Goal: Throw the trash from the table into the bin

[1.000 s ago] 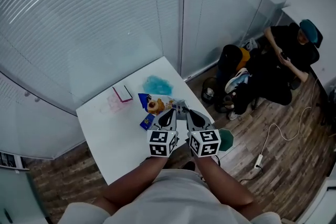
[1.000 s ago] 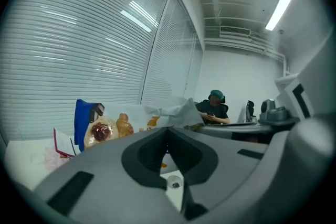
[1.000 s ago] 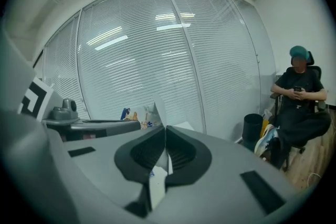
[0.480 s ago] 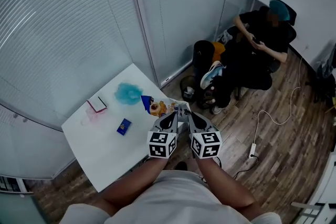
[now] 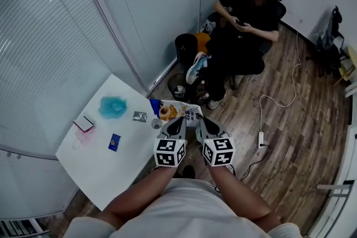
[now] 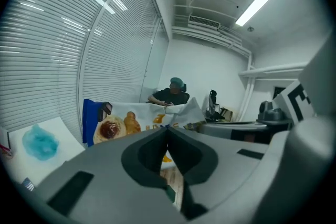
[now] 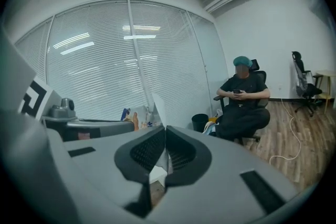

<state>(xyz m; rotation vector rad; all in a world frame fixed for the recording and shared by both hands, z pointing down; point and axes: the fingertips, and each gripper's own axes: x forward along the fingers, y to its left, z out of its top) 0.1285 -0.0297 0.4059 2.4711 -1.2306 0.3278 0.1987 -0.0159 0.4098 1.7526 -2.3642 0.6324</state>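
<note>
Snack wrapper [image 5: 170, 111], blue and white with pastries printed on it, pinched along its near edge from both sides. Left gripper [image 5: 178, 122] closed tight on the printed part, no gap between the jaws. Right gripper [image 5: 201, 120] closed as well, on the white corner of the same wrapper. Held up in the air just past the corner of the white table [image 5: 106, 173], over the wooden floor [image 5: 290, 153]; one second ago still above the table top, over the small blue packet [image 5: 114, 142]. Left lying on the table now: that blue packet, a silver packet [image 5: 139, 116] not seen before, a small grey round thing [image 5: 156, 124] at the edge, a crumpled turquoise piece [image 5: 112, 106] and a pink-edged card [image 5: 84, 122] farther left. Whole table moved to the left side of the head view compared with before. Beyond the wrapper, on the floor, a round dark container [image 5: 178, 86] with pale scraps inside, then a black bin [image 5: 186, 46] by the blinds. Farthest, a seated person [image 5: 245, 19] in dark clothes, before at the right edge, now at the top centre.
</note>
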